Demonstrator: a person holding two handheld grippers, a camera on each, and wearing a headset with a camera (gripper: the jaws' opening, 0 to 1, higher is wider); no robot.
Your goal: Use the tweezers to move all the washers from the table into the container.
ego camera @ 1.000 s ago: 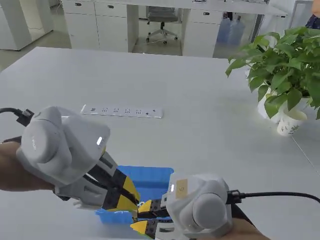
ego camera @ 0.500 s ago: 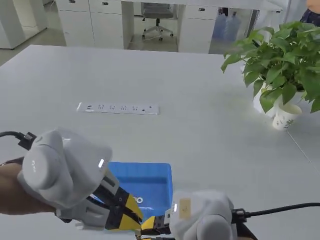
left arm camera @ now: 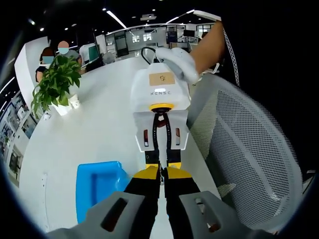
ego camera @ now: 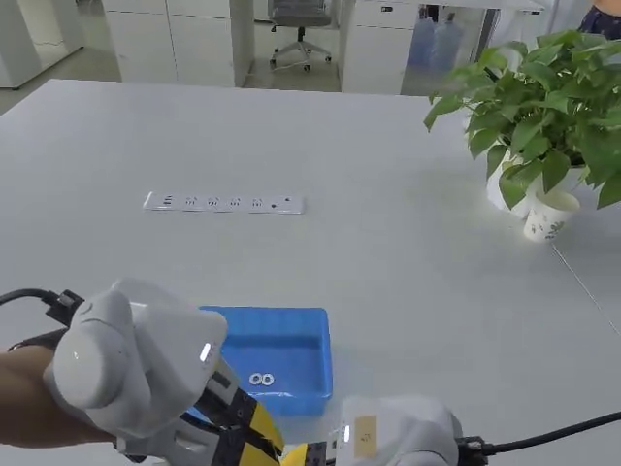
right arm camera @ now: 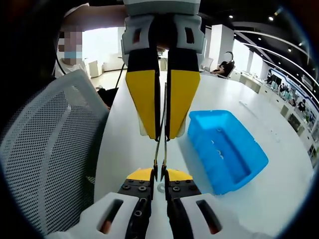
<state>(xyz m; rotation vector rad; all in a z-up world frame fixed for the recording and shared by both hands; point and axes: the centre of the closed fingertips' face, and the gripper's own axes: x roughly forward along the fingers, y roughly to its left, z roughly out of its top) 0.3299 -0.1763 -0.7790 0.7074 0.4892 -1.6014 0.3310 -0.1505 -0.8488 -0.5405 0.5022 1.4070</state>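
tweezers (right arm camera: 157, 152): pinched between your left gripper (right arm camera: 160, 135) and right gripper (right arm camera: 160, 175), probably for regripping; tip spread cannot be told. container (ego camera: 291, 340): two washers (ego camera: 260, 380).

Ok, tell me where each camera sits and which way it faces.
Head view: on the headset, looking forward and down at the blue container; the left gripper and a forearm show.
Left gripper view: on the left gripper, facing the right gripper head-on; own jaws at bottom.
Right gripper view: on the right gripper, facing the left gripper; own jaws at bottom.
Shared: both gripper views show the tweezers between the grippers.
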